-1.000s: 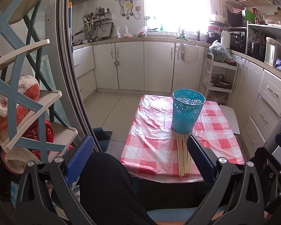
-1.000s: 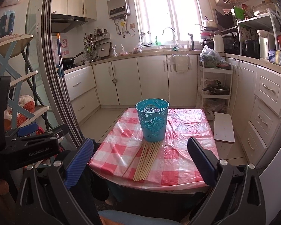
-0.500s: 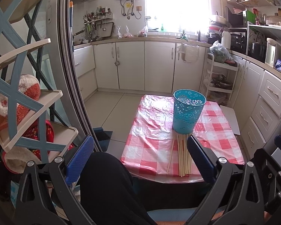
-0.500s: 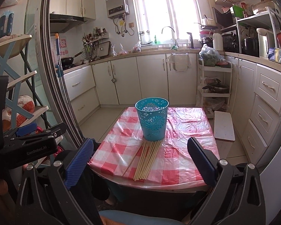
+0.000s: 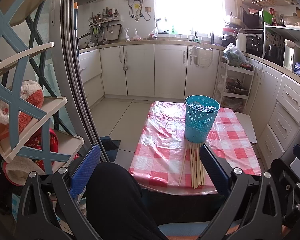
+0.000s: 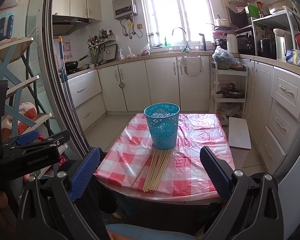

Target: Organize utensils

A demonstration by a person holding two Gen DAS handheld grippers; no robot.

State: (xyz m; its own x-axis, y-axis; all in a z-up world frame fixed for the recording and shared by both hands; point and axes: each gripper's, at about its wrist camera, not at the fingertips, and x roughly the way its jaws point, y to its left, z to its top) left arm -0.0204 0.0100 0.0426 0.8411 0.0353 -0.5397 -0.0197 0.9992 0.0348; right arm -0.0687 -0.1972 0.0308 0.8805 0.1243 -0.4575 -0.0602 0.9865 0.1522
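both the left gripper and right gripper spread wide, empty. lower onto chopsticks at frame centre; pinch one mid-length, then tip into blue basket.

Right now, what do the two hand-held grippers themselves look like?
Both look alike: the left hand-held gripper and right hand-held gripper each have black plastic arms with silver screws, ending in ribbed blue finger pads. Seen from the right wrist camera, the left one's black body carries white "GenRobot.AI" lettering. No cables show.
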